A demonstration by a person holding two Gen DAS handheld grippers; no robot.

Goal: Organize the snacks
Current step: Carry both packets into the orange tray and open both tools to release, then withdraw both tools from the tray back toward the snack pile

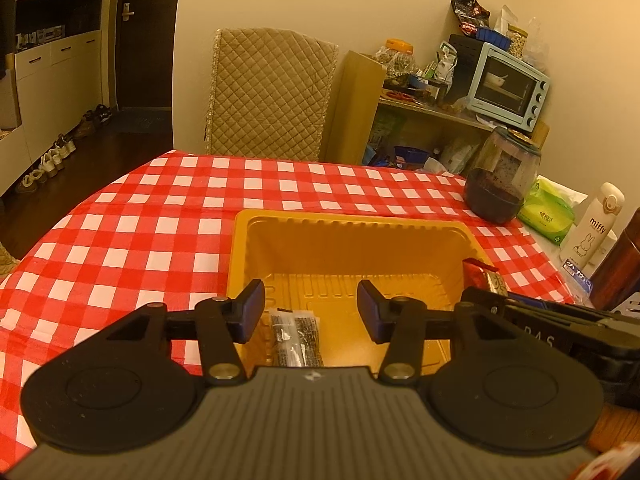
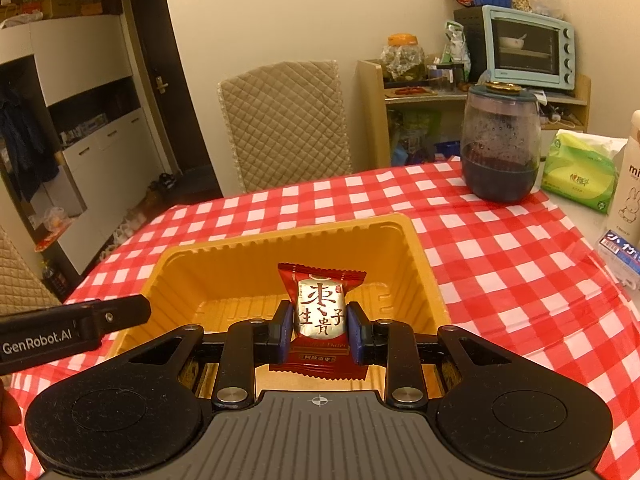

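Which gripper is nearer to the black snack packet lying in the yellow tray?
Left. The left gripper hangs open right over the black snack packet in the yellow tray. The right gripper is off to its right, clamping a red date candy.

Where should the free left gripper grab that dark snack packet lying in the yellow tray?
Grip the dark snack packet across its narrow middle, coming straight down from above. It lies flat on the yellow tray floor, so the left gripper, open, can straddle its long sides.
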